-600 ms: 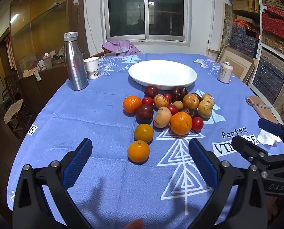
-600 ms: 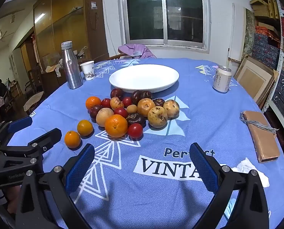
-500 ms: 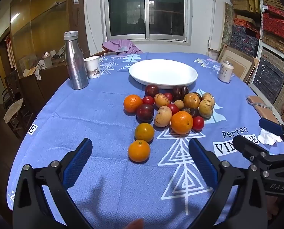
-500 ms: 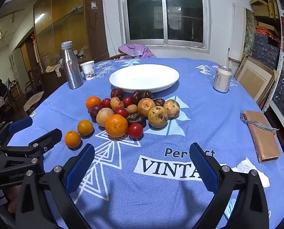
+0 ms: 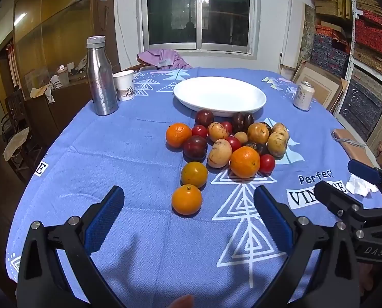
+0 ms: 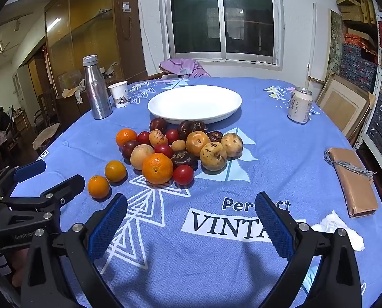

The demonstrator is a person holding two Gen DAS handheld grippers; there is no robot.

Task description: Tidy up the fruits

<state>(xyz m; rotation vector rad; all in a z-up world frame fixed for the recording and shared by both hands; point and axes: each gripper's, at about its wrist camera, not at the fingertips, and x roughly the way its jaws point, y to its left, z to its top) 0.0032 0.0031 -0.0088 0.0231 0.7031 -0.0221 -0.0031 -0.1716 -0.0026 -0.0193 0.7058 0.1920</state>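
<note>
Although both tools are raised over the table, nothing has yet been sorted, so the task looks to be at its very start. Farthest left stand the steel bottle [image 5: 100, 77] and the paper cup [image 5: 124, 85], well apart from the fruit. The left gripper [image 5: 188, 220] hangs above the blue tablecloth [image 5: 129, 154] with its jaws spread wide and nothing between them; the nearest orange [image 5: 187, 199] lies just ahead of the gap, with a second orange [image 5: 194, 174] just beyond it. Further in, the fruit pile [image 5: 232, 141] is a close huddle of oranges, dark plums, small red fruits and speckled yellow ones, all resting on the cloth right in front of the white plate [image 5: 219, 95]. That plate is bare in both views, which I take to be the place the fruit is meant to go, though the task does not say so. To the right, the right gripper [image 6: 191, 220] also has its jaws wide apart and empty, held over the printed lettering, with the red fruit [image 6: 183, 175] and the large orange [image 6: 157, 168] at the near edge of the pile ahead of it. Farthest right sit the drink can [image 6: 300, 105], the brown packet [image 6: 353, 184] and a crumpled tissue [image 6: 337, 227]. Every fruit is left to move.
</note>
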